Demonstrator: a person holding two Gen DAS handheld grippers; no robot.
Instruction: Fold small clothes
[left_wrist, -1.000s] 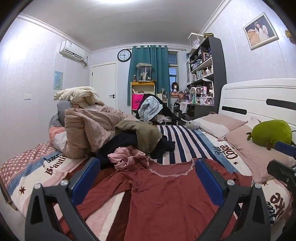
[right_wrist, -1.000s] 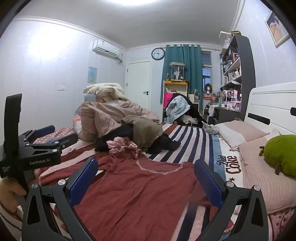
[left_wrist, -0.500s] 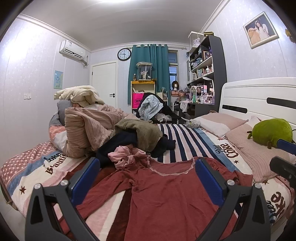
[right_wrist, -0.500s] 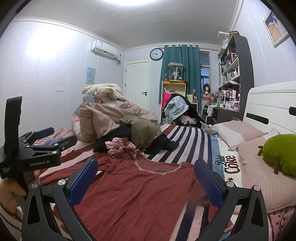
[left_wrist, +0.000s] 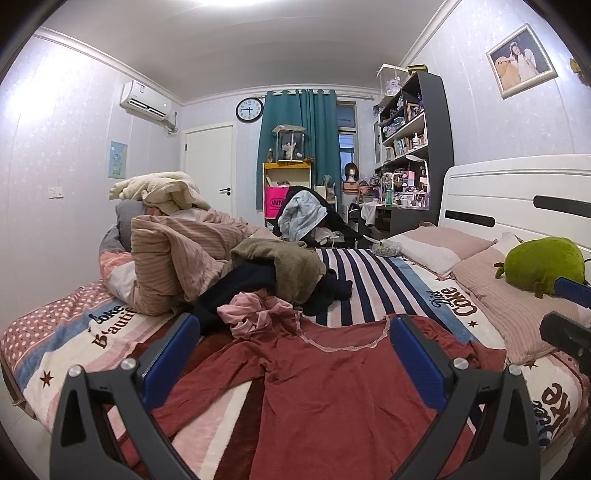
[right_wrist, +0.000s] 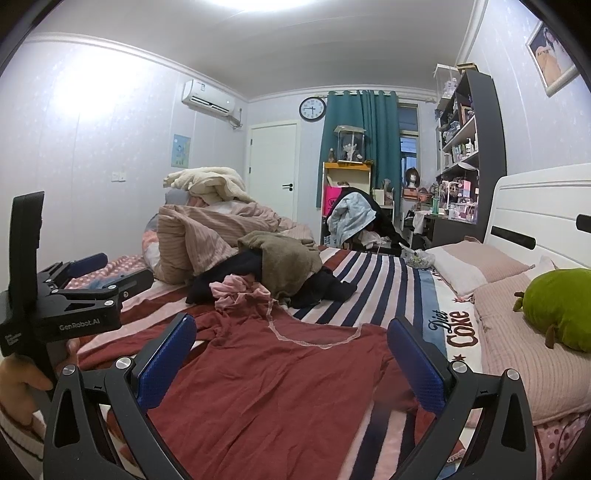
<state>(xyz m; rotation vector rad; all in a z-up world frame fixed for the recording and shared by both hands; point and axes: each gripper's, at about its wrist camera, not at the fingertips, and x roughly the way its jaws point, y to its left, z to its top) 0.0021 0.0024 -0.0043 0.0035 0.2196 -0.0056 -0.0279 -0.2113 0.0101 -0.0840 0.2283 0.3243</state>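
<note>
Spanning most of both views, your bed (left_wrist: 369, 280) carries a striped blanket with "Diet Coke" lettering. Note the heap of bedding (left_wrist: 173, 258) at its far left side. The red long-sleeved top (left_wrist: 332, 387) lies spread flat on the near part of the blanket, lace-trimmed neckline facing away from you, one sleeve trailing left. Beyond the neckline sits a pile of clothes (left_wrist: 280, 273): olive and dark garments, with a crumpled pink garment (left_wrist: 251, 314) touching the top's collar. A green plush toy (left_wrist: 539, 266) rests on the pillows at right. Your left gripper (left_wrist: 291, 354) hovers above the top, jaws wide apart and empty. Your right gripper (right_wrist: 291, 354) likewise stands wide and empty over the same top.
</note>
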